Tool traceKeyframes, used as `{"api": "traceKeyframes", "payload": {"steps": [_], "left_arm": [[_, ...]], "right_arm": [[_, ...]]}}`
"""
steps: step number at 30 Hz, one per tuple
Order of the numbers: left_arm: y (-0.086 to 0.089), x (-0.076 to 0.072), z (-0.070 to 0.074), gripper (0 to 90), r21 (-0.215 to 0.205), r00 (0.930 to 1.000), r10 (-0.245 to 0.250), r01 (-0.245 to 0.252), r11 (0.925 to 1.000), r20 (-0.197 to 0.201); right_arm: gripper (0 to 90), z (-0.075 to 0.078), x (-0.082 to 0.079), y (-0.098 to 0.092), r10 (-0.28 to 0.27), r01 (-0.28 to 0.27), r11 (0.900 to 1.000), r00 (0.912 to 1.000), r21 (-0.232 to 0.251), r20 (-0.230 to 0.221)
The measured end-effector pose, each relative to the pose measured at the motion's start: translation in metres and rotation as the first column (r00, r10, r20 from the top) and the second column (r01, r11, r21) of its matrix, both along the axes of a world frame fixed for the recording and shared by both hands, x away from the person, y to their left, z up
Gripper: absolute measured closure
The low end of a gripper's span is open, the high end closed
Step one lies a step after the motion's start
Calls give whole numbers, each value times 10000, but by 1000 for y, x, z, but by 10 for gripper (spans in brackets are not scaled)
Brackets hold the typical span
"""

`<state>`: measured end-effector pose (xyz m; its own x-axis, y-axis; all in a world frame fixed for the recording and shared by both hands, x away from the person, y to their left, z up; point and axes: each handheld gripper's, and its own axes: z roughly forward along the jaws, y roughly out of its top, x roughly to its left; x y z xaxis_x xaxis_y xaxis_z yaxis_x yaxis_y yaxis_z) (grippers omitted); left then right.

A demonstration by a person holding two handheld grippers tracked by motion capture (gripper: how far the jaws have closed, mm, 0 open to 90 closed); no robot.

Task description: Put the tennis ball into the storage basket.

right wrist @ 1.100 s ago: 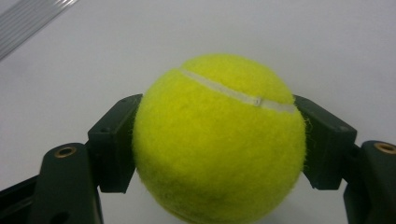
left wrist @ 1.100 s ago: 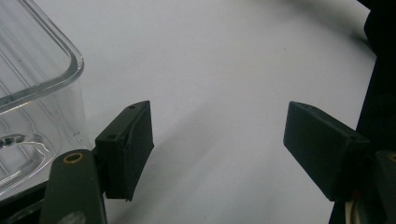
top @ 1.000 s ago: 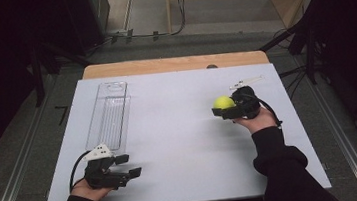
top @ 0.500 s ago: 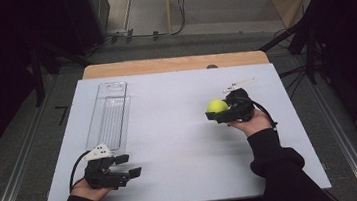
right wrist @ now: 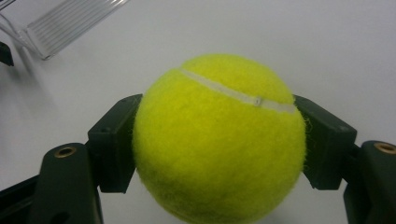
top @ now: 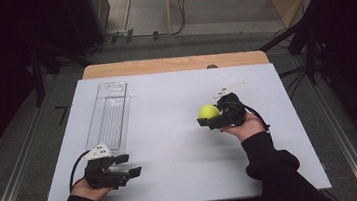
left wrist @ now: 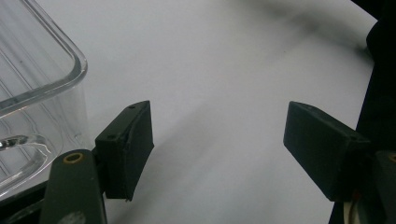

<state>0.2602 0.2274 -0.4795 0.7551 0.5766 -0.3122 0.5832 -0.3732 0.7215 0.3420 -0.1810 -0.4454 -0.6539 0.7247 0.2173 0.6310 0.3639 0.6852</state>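
With the tennis ball [right wrist: 219, 140] clamped between my right gripper [top: 212, 119] jaws, seam uppermost, I judge the carry toward the clear plastic tray [top: 107, 115] needs a level wrist and steady squeeze; felt slips easily. Tray lies well ahead of these jaws. My left gripper [left wrist: 219, 149] sits wide apart, nothing between, tray corner just beside its left jaw. No brand or writing readable on ball or tray.
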Motion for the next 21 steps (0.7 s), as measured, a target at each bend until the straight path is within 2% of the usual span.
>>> {"api": "traceKeyframes", "payload": {"steps": [21], "left_arm": [[0, 0, 0, 246, -18, 10000, 31, -31, 10000, 3]], "right_arm": [[237, -1, -11, 34, 1005, -1004, 9948, 9949, 153, -75]]}}
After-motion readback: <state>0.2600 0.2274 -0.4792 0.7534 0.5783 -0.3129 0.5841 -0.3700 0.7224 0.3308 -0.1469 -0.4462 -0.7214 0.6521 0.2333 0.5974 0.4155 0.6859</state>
